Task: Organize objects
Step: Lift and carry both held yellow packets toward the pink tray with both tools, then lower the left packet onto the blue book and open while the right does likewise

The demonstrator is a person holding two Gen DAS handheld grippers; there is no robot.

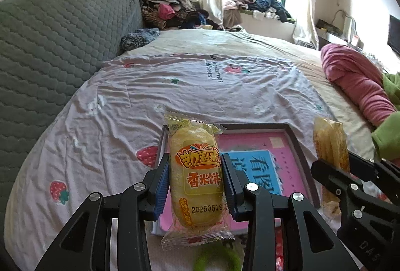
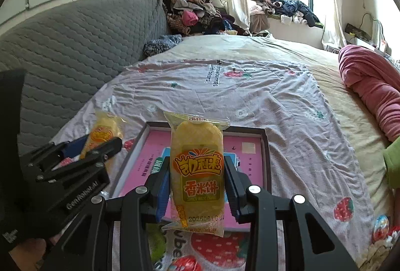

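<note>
My left gripper (image 1: 195, 161) is shut on a yellow rice cake packet (image 1: 195, 136), held upright between its blue pads. My right gripper (image 2: 196, 163) is shut on a second, matching yellow packet (image 2: 196, 141). Both packets hang just above a shallow dark-rimmed box (image 1: 295, 143) with a pink and blue printed inside, lying on the strawberry-print sheet. In the left wrist view the right gripper (image 1: 335, 161) shows at the right with its packet (image 1: 328, 138) edge-on. In the right wrist view the left gripper (image 2: 97, 143) and its packet (image 2: 106, 126) are at the left, beside the box (image 2: 267, 158).
A grey quilted headboard (image 1: 50, 46) runs along the left of the bed. A rolled pink blanket (image 1: 355, 81) and green cloth (image 1: 390, 136) lie at the right. Clothes (image 1: 170, 8) are piled at the far end. Small wrapped sweets (image 2: 381, 223) and a green thing (image 1: 215, 258) lie near the front.
</note>
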